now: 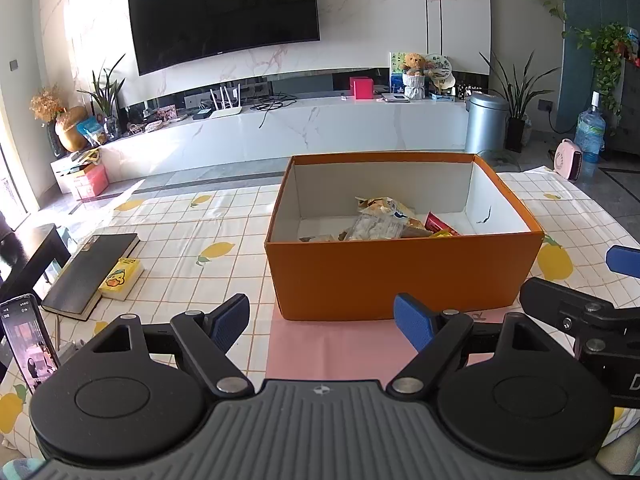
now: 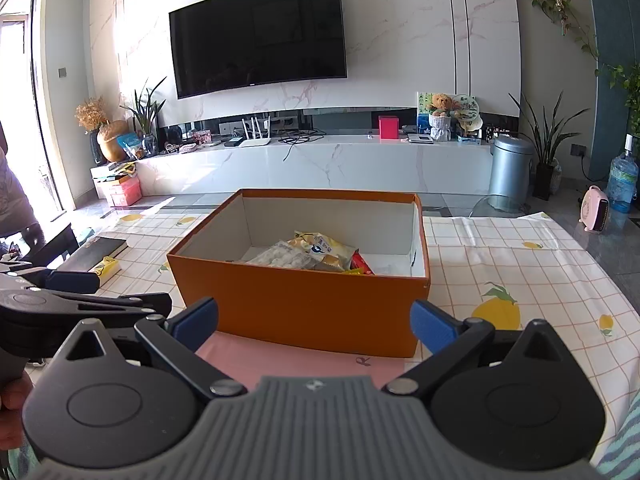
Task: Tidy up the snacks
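Phone [image 1: 28, 344]: at my far left in the left wrist view, standing upright at the tabletop's near edge, screen lit.
Notebook [image 1: 92, 276]: black, lying flat on the tabletop left of the box; a small yellow pack [image 1: 122, 278] rests against its right side.
Tabletop [image 1: 192, 240]: covered with a checked cloth printed with lemons; a pink mat [image 1: 332, 344] lies under the box's near edge.
Left gripper [image 1: 324, 318]: I see its jaws released, spread wide with nothing between them, the blue pads [image 1: 230, 322] low over the pink mat just in front of the box.
Box [image 1: 400, 276]: orange outside, white inside, lid off, standing at the middle of the tabletop straight ahead of both grippers.
Snacks [image 1: 380, 222]: several wrapped packets piled inside the box on its floor, toward the near wall; a pale crinkled bag lies on top, a red packet [image 1: 438, 224] and a yellow one beside it to the right. The rest of the box floor is bare white.
Right gripper [image 2: 316, 320]: jaws released as well, wide apart and empty, held just short of the box's near wall; in the left wrist view I see one of its arms at the right edge.
Room behind: a dark TV [image 1: 224, 12] on a marble wall above a long white console, a metal bin [image 1: 486, 122] and plants to the right.
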The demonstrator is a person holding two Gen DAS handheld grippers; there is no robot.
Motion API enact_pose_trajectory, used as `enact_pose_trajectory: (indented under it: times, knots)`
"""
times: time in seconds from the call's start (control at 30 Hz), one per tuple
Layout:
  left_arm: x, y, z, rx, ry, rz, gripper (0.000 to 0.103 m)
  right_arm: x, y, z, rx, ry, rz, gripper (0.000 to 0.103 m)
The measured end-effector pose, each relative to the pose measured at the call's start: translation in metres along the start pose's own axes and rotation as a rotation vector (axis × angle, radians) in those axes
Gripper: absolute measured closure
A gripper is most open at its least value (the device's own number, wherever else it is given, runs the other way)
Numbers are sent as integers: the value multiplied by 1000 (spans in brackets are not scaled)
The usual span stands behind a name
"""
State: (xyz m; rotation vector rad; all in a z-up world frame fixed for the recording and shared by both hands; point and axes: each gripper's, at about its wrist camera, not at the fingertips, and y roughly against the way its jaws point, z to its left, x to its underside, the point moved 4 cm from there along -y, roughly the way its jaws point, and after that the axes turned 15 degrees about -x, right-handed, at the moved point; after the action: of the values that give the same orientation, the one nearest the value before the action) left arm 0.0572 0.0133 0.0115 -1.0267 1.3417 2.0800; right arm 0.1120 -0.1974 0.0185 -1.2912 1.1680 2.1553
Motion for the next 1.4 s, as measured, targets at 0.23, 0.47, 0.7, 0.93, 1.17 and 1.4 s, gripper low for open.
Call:
enact_pose_trajectory:
  times: [0.23,0.47,0.7,0.93,1.17,1.4]
  knots:
    - [0,0,0,-1,0,0,7,1,-2,1,-1,2,5,4]
    - [-2,2,1,-7,7,1,7,3,-3,1,-3,-8,12,4]
    - [-4,4,2,-14,9,-3,7,3,-3,1,-6,-13,13,4]
    - [-2,8,-2,-20,-3,-20,7,3,-3,1,-11,-18,14,4]
    - [-3,9,-3,-12,0,-20,7,3,-3,2,-9,-25,17,4]
    - [-2,10,-4,-10,-1,-20,7,4,-4,1,-3,-35,28,4]
